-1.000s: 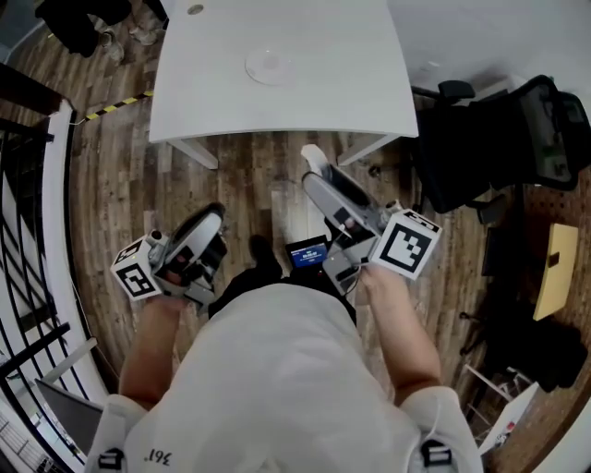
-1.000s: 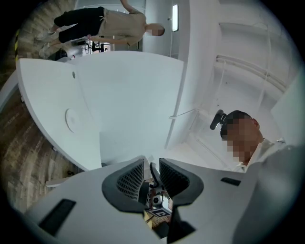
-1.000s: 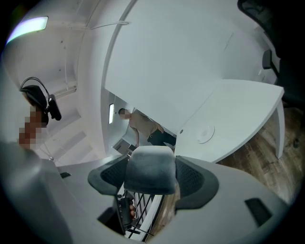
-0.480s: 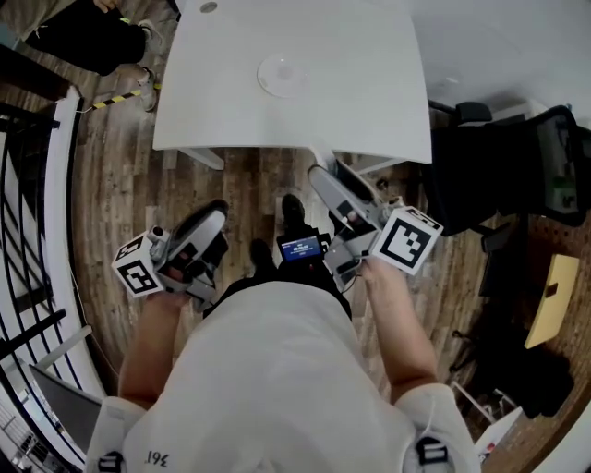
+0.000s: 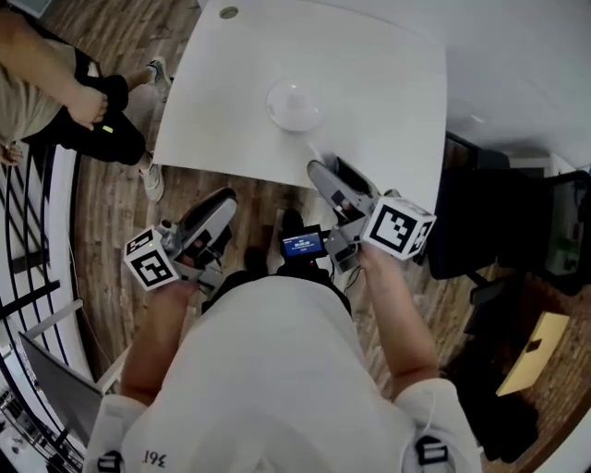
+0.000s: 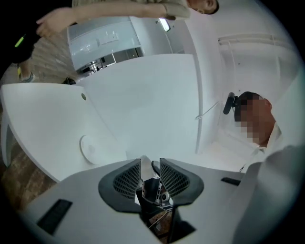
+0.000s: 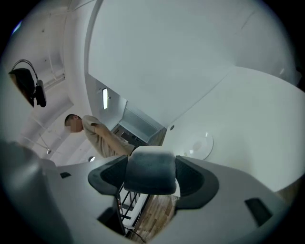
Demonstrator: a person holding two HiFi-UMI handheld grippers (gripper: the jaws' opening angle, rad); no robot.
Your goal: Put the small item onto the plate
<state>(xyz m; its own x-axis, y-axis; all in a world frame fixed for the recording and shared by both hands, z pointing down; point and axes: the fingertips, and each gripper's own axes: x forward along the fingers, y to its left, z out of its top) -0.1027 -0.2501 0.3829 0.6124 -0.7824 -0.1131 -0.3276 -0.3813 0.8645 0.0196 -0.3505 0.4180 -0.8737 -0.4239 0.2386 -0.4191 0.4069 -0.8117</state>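
A round white plate (image 5: 294,104) lies on the white table (image 5: 388,111), in its middle part; it also shows as plate (image 6: 88,147) and plate (image 7: 200,145). My right gripper (image 5: 316,166) reaches the table's near edge, a short way in front of the plate. It is shut on a small pale grey item (image 7: 150,171), seen as a whitish tip, the item (image 5: 312,153), in the head view. My left gripper (image 5: 224,199) hangs lower over the wood floor, short of the table. In its own view the left gripper (image 6: 151,165) has its jaws together with nothing held.
A person (image 5: 55,92) stands at the table's far left corner. A black office chair (image 5: 517,240) is at the right. A dark railing (image 5: 37,240) runs along the left. A small round hole (image 5: 228,13) sits in the table's far side.
The table and plate have come nearer. My right gripper with the item now reaches the table's near edge. A standing person has come into view at the upper left.
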